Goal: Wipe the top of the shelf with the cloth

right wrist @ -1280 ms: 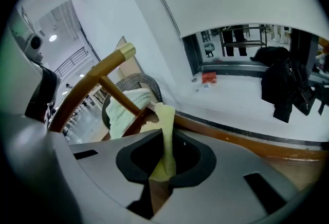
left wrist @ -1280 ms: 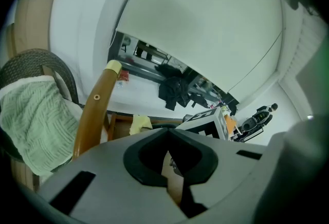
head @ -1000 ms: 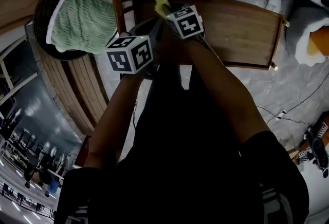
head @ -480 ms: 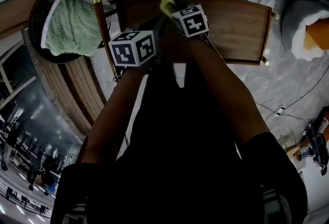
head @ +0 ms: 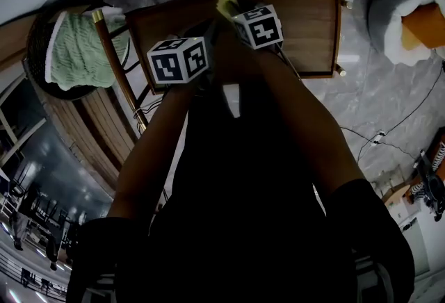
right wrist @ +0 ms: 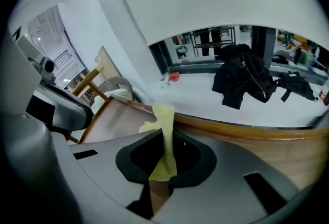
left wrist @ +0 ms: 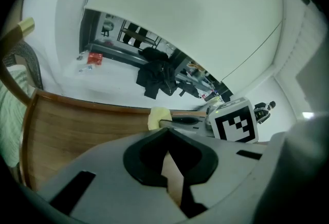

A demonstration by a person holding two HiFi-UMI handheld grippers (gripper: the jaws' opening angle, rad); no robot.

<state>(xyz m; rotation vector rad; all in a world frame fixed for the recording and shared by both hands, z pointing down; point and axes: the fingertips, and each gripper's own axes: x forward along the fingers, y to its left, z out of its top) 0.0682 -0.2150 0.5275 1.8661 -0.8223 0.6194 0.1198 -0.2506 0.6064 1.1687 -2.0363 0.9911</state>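
Observation:
The wooden shelf top (head: 306, 30) lies below me, a brown board with a raised rim. My right gripper (right wrist: 163, 159) is shut on a pale yellow cloth (right wrist: 165, 120), which sticks up from between its jaws. In the head view the cloth (head: 224, 3) shows just beyond the right marker cube (head: 259, 26), over the shelf's far edge. My left gripper (left wrist: 167, 166) is held close beside it over the shelf (left wrist: 77, 130), its jaws together with nothing between them. From there the cloth (left wrist: 158, 116) appears as a small lump ahead.
A dark woven basket (head: 42, 37) holding a green knitted fabric (head: 76, 51) stands left of the shelf. A wooden rail with a brass tip (head: 115, 58) runs between them. A white-and-orange cushion (head: 407, 17) lies on the grey stone floor (head: 389, 100) at the right, with cables nearby.
In the head view the shelf and basket have slid to the left. Both grippers stay side by side over the shelf, the yellow cloth still held in the right one.

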